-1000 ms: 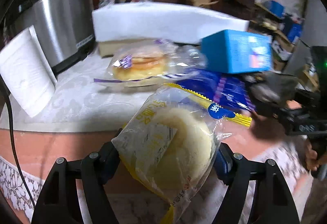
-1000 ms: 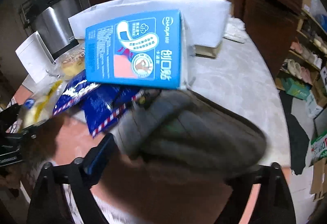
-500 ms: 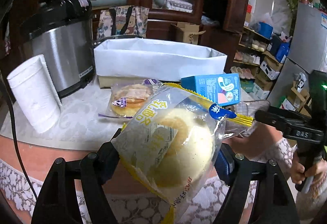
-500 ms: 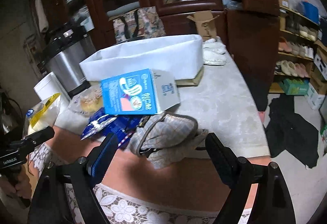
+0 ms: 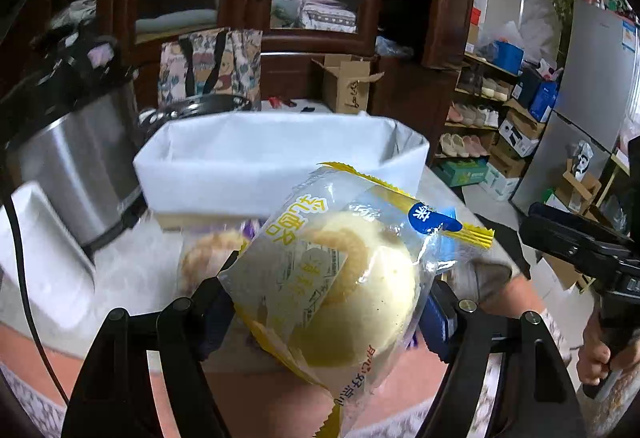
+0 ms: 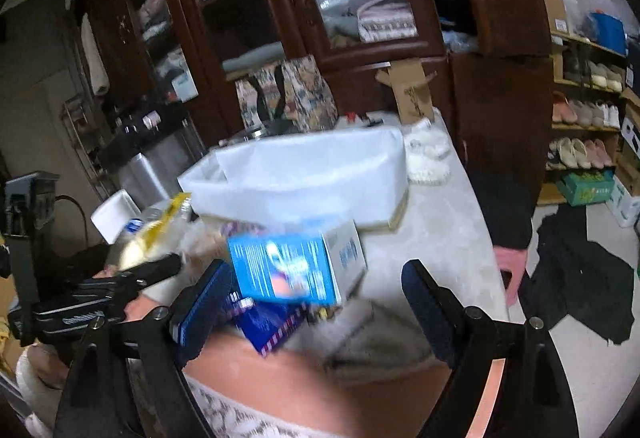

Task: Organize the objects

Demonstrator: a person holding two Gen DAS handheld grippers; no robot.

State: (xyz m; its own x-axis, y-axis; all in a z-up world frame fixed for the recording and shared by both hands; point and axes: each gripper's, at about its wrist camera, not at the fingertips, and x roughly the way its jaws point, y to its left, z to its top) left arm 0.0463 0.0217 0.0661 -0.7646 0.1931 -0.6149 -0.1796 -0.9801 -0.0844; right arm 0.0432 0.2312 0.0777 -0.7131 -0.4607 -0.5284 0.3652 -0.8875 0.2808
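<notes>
My left gripper (image 5: pixel 326 302) is clamped on a round pale-yellow bun in a clear and yellow plastic wrapper (image 5: pixel 340 278), its fingers pressing the packet from both sides and holding it clear of the table (image 6: pixel 432 222), in front of the white fabric-lined rectangular basket (image 5: pixel 256 162). My right gripper (image 6: pixel 316 302) has its blue-padded fingers (image 6: pixel 204 302) spread wide with nothing between them; it sits above the near edge of the table. Under it lie a blue cardboard box with a white end panel (image 6: pixel 296 266), a dark blue foil packet with red and white striped edging (image 6: pixel 272 326) and a grey quilted fabric pouch (image 6: pixel 376 342), all blurred. The box rests on the foil packet, just in front of the basket. A second wrapped bun (image 5: pixel 208 254) lies on the table left of the held one. A stainless steel cooker with a black lid (image 5: pixel 72 146) stands near the left edge, with a white roll (image 5: pixel 44 258) beside it. The basket sits towards the far edge.
</notes>
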